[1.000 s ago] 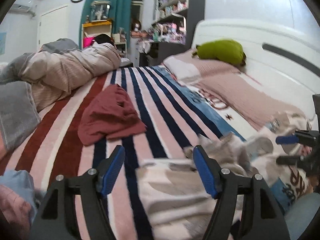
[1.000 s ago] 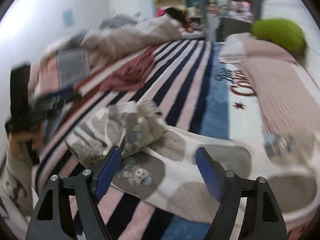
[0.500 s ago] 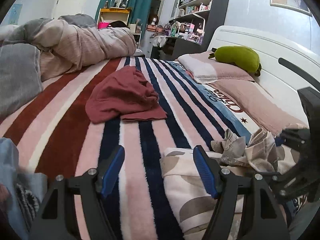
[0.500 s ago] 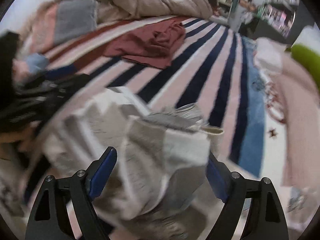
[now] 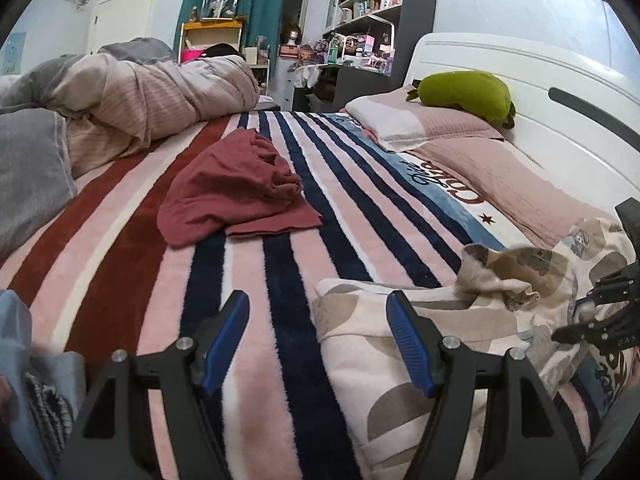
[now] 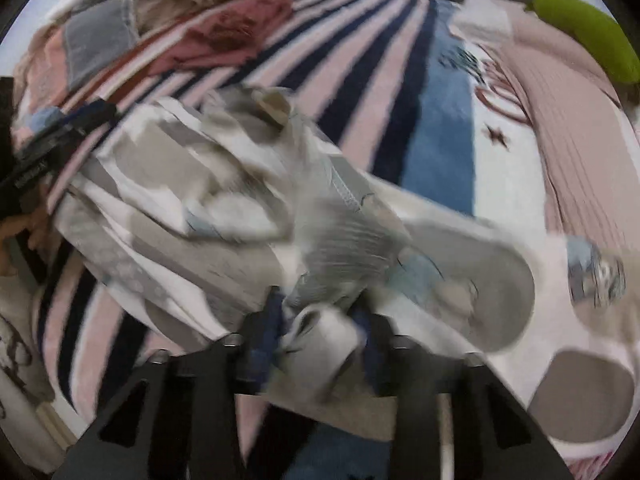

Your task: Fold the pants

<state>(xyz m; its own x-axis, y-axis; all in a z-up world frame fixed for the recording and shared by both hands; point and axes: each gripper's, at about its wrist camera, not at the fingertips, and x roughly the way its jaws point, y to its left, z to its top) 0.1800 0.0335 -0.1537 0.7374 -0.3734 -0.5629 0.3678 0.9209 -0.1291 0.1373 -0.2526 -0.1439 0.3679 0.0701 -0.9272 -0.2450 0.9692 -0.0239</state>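
The pants (image 5: 420, 312), cream fleece printed with grey-brown blotches and small cartoon figures, lie crumpled on the striped blanket (image 5: 280, 280) that covers the bed, toward the near right part of the left wrist view. One end is bunched into a raised, twisted knot of fabric, while a flatter stretch runs toward the camera.

The left tool (image 5: 316, 344) hovers low over the bed with its blue-padded fingers apart. Nothing is between them except the blanket's pink and navy stripes; its right finger stands just at the near left edge of the pants, and whether it touches the cloth cannot be told.

The right tool (image 6: 320, 340) points steeply down into the pants (image 6: 240, 200). Its jaws are closing, and a bundled fold of the pale fabric sits between them, filling the gap between the two dark fingers. The view is blurred, so whether the pads already press the cloth is hard to say, though the fold appears pinched between them. From the left wrist camera, that same tool shows at the far right edge as a dark frame over the pants.

Farther up the bed lies a crumpled maroon garment (image 5: 236, 196), well apart from the pants. A rumpled pink and grey duvet (image 5: 140, 100) is heaped along the left side. Near the white headboard (image 5: 540, 92), a green plush toy (image 5: 464, 94) rests on a pink pillow (image 5: 420, 128).
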